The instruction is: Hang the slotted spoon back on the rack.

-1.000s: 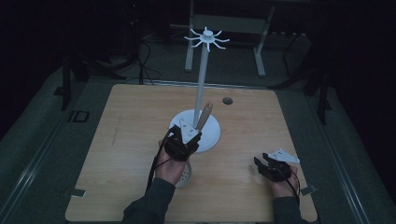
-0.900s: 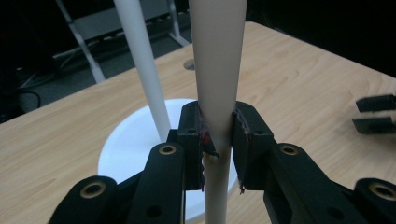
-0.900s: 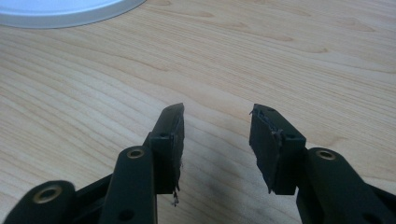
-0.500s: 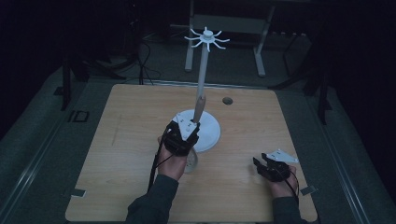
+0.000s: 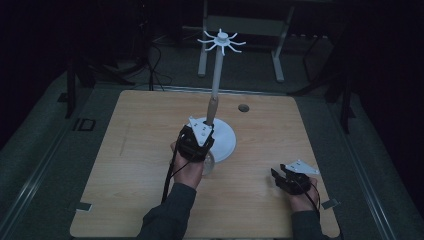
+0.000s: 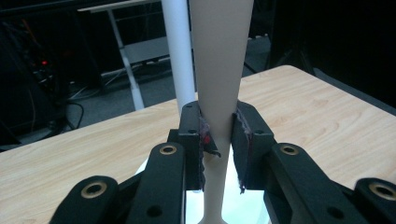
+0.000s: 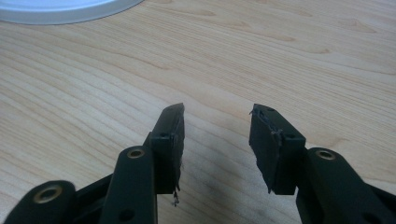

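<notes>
- Near the middle of the wooden table [image 5: 130, 150], the left gripper [image 5: 196, 142] is clamped on a slim beige stick [image 6: 219, 84], with the white stand [image 5: 227, 145] touching or just behind it.
- In the left gripper view the stick rises steeply between the jaws, wide above and tapering to a thin neck below the pads; its long axis runs nearly upright, almost parallel to the stand's white pole [image 6: 177, 51], which stands just beyond it.
- The stick looks smooth, matt and rigid, perhaps wood or plastic; what it is I cannot tell.
- The stand has a round, glossy white base, a tall thin pole and a crown of short curved hooks [image 5: 221, 41] at the top, well above the gripped stick.
- The right gripper [image 7: 215, 140] sits low over the table near its right front corner, jaws apart and holding nothing, well away from the stand.
- The left hand [image 5: 192, 167] is by far the nearer to the stand; any lift toward the hooks would likely run up along the pole.
- The tabletop is pale, fine-grained wood, flat and bare around the right gripper.
</notes>
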